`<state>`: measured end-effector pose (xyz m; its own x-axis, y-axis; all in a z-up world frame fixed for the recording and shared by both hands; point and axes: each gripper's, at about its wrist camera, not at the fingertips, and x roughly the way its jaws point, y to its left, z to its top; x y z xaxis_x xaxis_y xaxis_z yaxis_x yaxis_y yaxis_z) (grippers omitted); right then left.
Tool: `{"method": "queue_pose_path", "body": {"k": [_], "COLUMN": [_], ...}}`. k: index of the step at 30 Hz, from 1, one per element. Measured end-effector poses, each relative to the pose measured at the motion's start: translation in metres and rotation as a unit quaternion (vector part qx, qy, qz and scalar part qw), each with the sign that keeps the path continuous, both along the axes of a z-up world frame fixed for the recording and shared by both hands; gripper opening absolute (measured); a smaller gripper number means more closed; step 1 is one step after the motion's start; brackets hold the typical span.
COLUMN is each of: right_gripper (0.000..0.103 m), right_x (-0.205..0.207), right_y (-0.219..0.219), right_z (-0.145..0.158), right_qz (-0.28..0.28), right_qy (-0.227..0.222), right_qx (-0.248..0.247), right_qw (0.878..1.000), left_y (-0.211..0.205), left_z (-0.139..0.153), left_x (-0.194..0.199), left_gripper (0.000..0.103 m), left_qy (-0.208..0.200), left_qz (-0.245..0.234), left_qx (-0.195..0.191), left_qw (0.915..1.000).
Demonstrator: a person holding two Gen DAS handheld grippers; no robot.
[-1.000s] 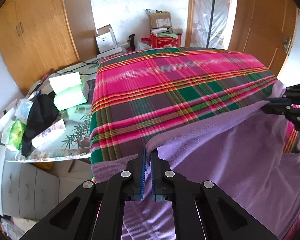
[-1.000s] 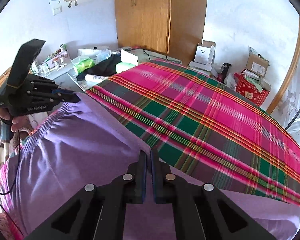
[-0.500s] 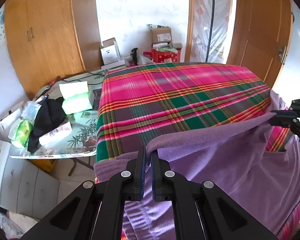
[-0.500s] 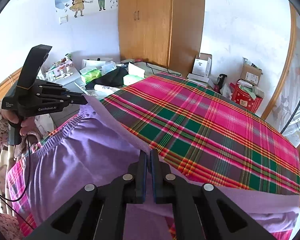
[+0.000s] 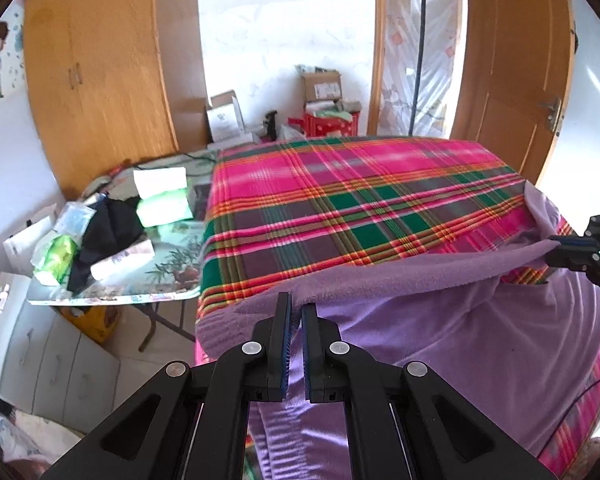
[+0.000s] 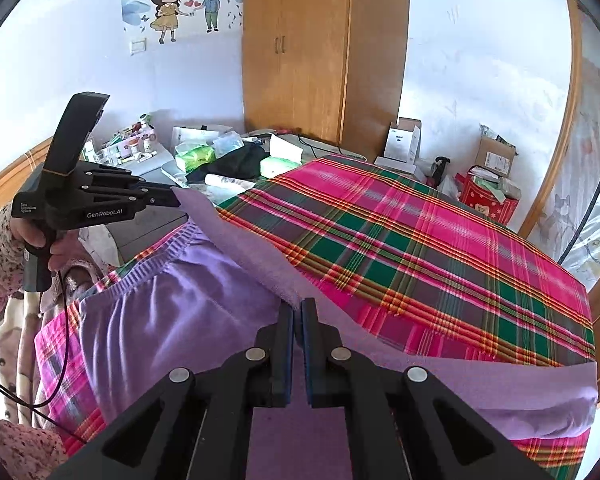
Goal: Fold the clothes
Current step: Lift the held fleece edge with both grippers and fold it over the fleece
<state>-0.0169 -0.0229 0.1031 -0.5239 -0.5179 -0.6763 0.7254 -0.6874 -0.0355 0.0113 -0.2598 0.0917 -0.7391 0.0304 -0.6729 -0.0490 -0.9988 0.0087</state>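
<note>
The left gripper (image 5: 296,312) and right gripper (image 6: 298,312) stay clamped on the folded edge of the purple fleece garment (image 5: 440,332). Both have drawn back since the earlier frames, so the garment's edge now lies nearer the front of the pink-and-green plaid bed cover (image 5: 360,208), exposing more plaid.

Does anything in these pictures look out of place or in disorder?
Nothing is damaged or spilled. The purple garment hangs unevenly off the plaid bed cover, pinched along one edge by the left claw and right claw. The side table is cluttered with packets and dark cloth.
</note>
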Motion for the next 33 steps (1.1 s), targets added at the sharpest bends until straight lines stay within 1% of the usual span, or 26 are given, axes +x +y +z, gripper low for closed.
{"method": "queue_pose_path", "body": {"k": [4,11,15,26,30,33], "right_gripper": [0.004,0.004,0.004,0.004,0.004,0.004], "right_x": [0.015,0.04,0.058,0.092,0.1,0.106], "right_y": [0.003,0.007,0.006,0.01,0.014,0.017], "right_z": [0.001,0.002,0.002,-0.002,-0.007,-0.012], "right_qz": [-0.002,-0.003,0.006,0.014,0.012,0.012], "right_qy": [0.001,0.001,0.004,0.003,-0.002,-0.008], "right_qx": [-0.003,-0.009,-0.009,-0.004,-0.006,-0.005], "right_qw": [1.0,1.0,1.0,1.0,1.0,1.0], "left_y": [0.002,0.011,0.013,0.017,0.022,0.026], "left_z": [0.001,0.003,0.003,0.005,0.0,-0.007], "left_x": [0.018,0.05,0.065,0.102,0.113,0.12], "left_gripper": [0.005,0.005,0.005,0.005,0.005,0.005], "left_qy": [0.006,0.018,0.022,0.039,0.035,0.03], "left_qz": [0.001,0.002,0.004,0.006,0.002,-0.002], "left_qx": [0.008,0.001,-0.01,-0.006,-0.006,-0.015], "left_qw": [1.0,0.9998,0.9997,0.9992,0.9994,0.9994]}}
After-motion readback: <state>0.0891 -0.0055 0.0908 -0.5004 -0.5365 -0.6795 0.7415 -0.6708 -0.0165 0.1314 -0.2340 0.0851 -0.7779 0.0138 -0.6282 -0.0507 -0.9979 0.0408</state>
